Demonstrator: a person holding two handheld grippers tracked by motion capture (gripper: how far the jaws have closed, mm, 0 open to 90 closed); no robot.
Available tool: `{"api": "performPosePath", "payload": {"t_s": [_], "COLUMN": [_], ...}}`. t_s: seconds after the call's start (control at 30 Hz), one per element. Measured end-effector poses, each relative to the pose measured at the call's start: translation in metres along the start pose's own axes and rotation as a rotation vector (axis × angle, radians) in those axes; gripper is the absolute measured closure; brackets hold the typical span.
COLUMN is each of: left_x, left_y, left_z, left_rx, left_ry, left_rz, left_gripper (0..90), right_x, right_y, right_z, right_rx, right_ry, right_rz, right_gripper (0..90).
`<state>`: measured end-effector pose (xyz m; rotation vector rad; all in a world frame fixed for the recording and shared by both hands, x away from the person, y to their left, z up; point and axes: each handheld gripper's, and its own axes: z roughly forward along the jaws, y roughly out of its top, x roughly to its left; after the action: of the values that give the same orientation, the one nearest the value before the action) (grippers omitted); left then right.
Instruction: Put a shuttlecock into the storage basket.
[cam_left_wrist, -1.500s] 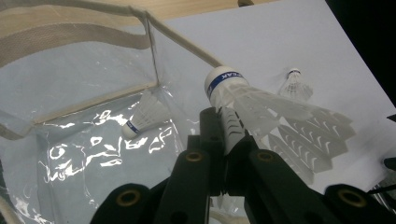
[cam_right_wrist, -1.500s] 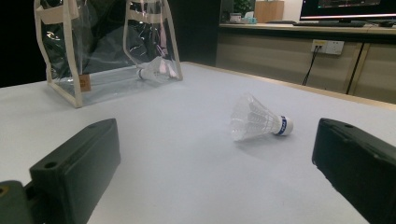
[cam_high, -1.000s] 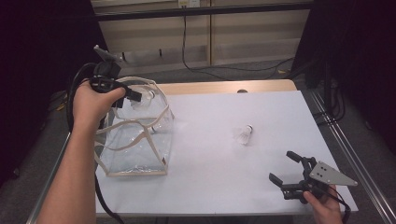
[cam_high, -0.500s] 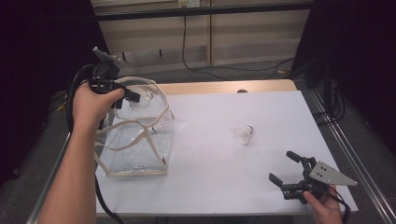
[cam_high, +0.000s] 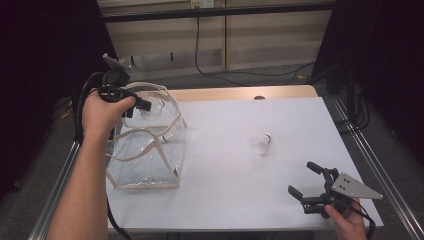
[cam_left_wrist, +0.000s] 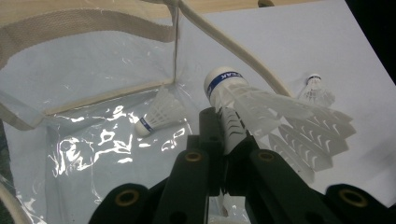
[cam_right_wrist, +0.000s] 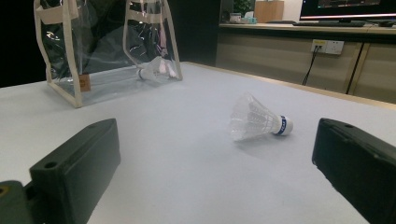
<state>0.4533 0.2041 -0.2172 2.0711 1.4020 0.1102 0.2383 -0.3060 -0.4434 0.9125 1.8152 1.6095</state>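
Over the clear bag (cam_high: 145, 150) near the bench's (cam_high: 235, 195) left edge, my left tool (cam_left_wrist: 224, 135) pinches a shuttlecock (cam_left_wrist: 243, 102); another lies inside the bag (cam_left_wrist: 159, 114). Mid-bench lies a third shuttlecock (cam_high: 261, 145); my right tool (cam_high: 307, 181) rests spread near the front right corner.

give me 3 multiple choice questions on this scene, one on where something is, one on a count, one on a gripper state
1. Where is the shuttlecock that the left gripper holds?
A. above the open clear bag
B. on the floor
C. under the table

2. How many shuttlecocks are there in all?
A. one
B. three
C. five

3. How are the right gripper jaws?
A. shut on a shuttlecock
B. open, holding nothing
C. shut on the bag

Key: 1 A, the bag lies below it. 2 B, one held, one in the bag, one on the table. 3 B, the jaws stand wide apart.
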Motion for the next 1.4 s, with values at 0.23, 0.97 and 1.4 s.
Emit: {"api": "performPosePath", "payload": {"t_s": [0.23,0.97,1.4], "left_x": [-0.001,0.008,0.023], "left_y": [0.000,0.000,-0.004], "left_z": [0.002,0.006,0.010], "left_rx": [-0.008,-0.004,-0.005], "left_ry": [0.008,0.029,0.062], "left_rz": [-0.002,-0.021,-0.055], "left_gripper": [89.0,89.1,88.7], "right_x": [0.000,0.000,0.000], "right_y": [0.000,0.000,0.000], "right_z": [0.000,0.000,0.000], "right_rx": [-0.001,0.000,0.000], "right_ry": [0.000,0.001,0.002], "right_rz": [0.000,-0.001,0.001], "right_gripper": [0.7,0.7,0.7]}}
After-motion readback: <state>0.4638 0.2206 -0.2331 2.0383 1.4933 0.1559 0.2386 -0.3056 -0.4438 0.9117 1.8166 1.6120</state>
